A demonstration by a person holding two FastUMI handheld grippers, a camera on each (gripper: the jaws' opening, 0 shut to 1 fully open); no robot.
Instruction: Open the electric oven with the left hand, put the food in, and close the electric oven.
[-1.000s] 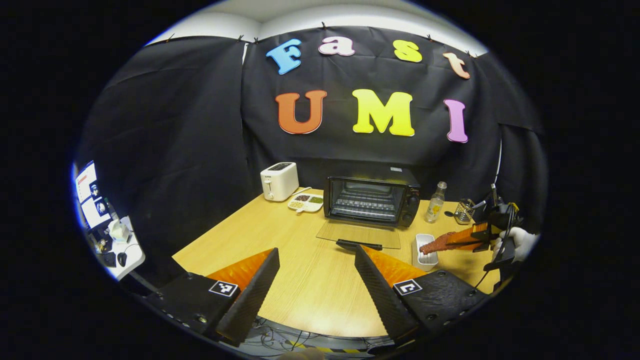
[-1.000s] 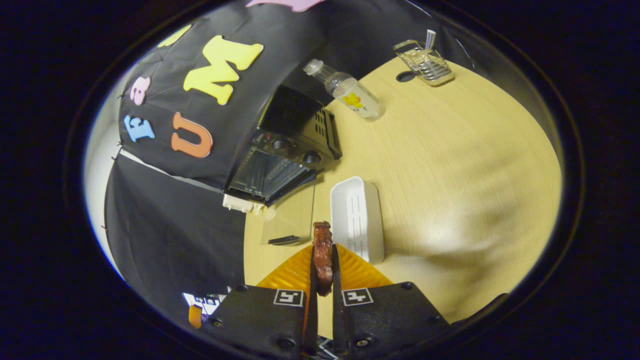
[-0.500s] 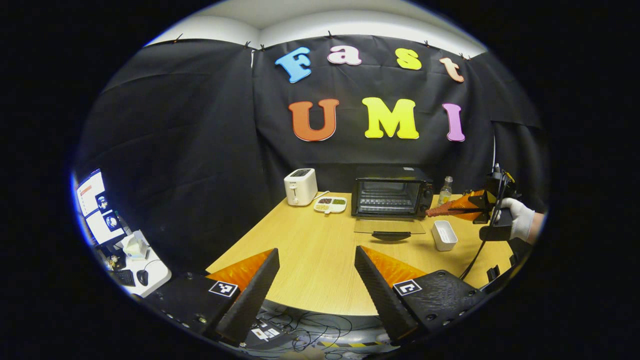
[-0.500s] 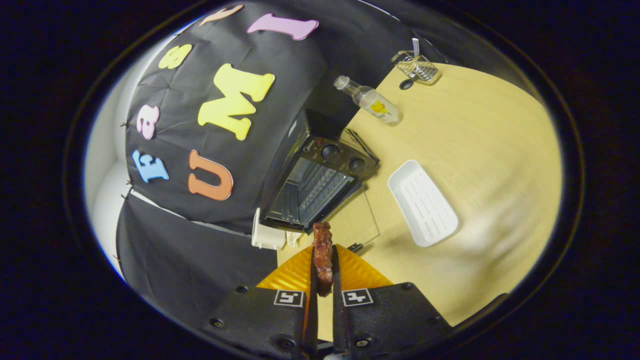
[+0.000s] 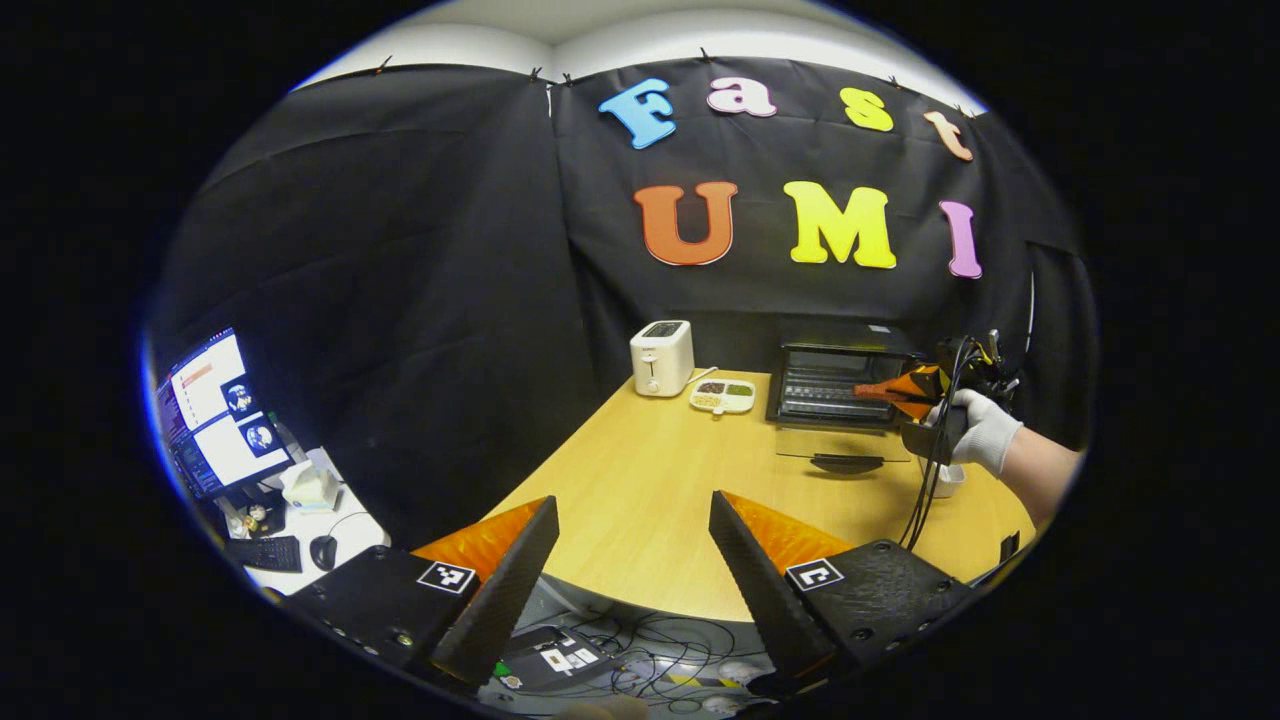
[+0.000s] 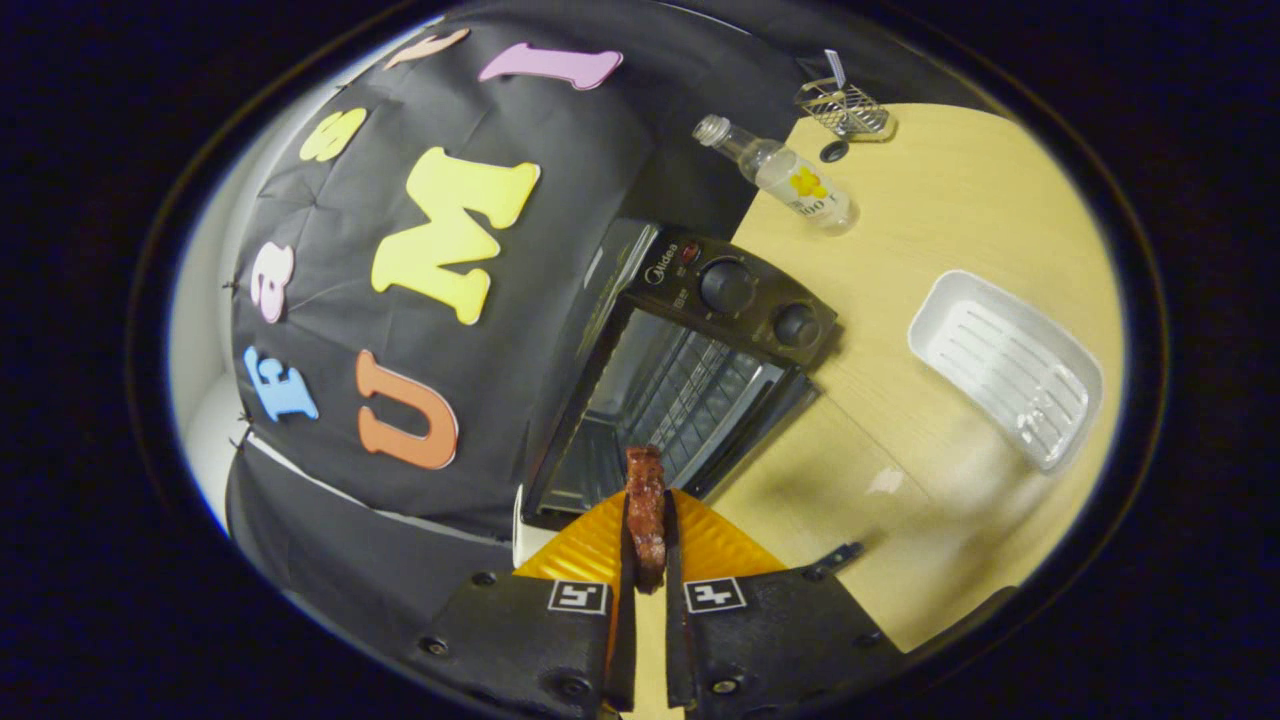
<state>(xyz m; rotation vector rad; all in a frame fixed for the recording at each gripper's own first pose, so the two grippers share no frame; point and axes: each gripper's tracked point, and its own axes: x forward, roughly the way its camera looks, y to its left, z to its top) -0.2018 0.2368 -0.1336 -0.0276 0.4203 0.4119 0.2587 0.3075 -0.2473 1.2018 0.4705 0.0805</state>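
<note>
Between right tool [image 6: 646,560] fingers, food [image 6: 645,505], lower end hidden.

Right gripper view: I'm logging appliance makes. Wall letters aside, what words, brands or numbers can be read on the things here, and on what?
"Midea": on the front of the electric oven, above its knobs.
Small marks beside that brand and around the knobs: too small to read.
Print on the bottle: blurred, not readable.
Monitors in the left gripper view: too small to read.
</note>
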